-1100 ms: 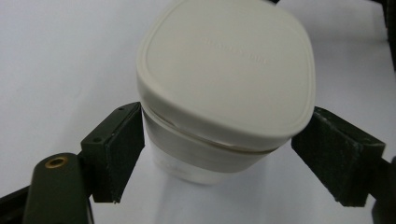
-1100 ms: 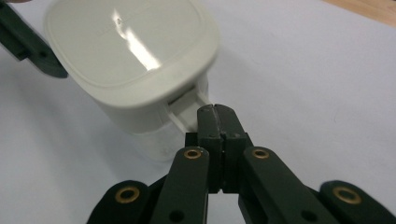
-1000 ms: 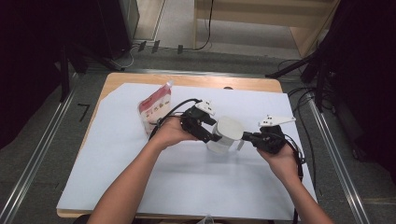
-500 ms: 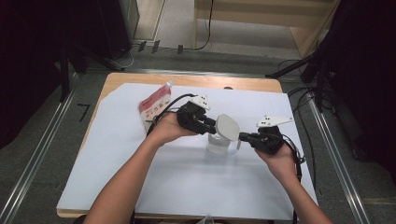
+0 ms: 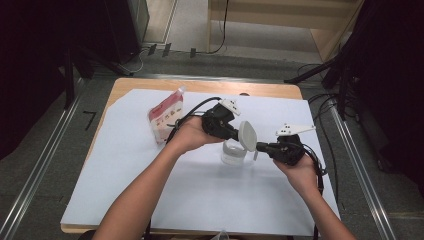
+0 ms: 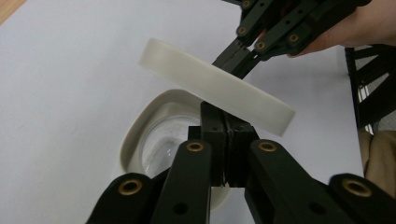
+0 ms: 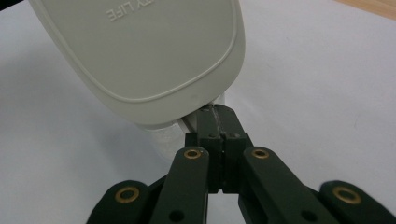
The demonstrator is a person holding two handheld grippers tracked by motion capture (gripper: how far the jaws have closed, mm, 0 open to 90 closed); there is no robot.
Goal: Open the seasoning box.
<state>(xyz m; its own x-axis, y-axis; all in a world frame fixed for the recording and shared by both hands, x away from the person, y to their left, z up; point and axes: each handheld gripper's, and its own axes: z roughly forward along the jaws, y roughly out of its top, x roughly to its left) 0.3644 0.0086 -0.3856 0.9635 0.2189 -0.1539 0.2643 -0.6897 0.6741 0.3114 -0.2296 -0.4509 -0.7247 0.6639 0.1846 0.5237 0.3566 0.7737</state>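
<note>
Lid point(image 5: 246, 135) stood tilted above the open container point(image 5: 233, 152) in the high view, between the left gripper point(image 5: 239, 136) and right gripper point(image 5: 260, 146), near a red pouch point(image 5: 166, 118) on the white surface point(image 5: 125, 170). Left gripper view showed its jaws, just closed, nipping the lid's rim point(image 6: 219, 88). Right gripper view showed jaws pinched together under the lid's edge point(image 7: 149, 46)

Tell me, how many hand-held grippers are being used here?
2: the left hand-held gripper at the lid, the right hand-held gripper across from it, above the container.
</note>
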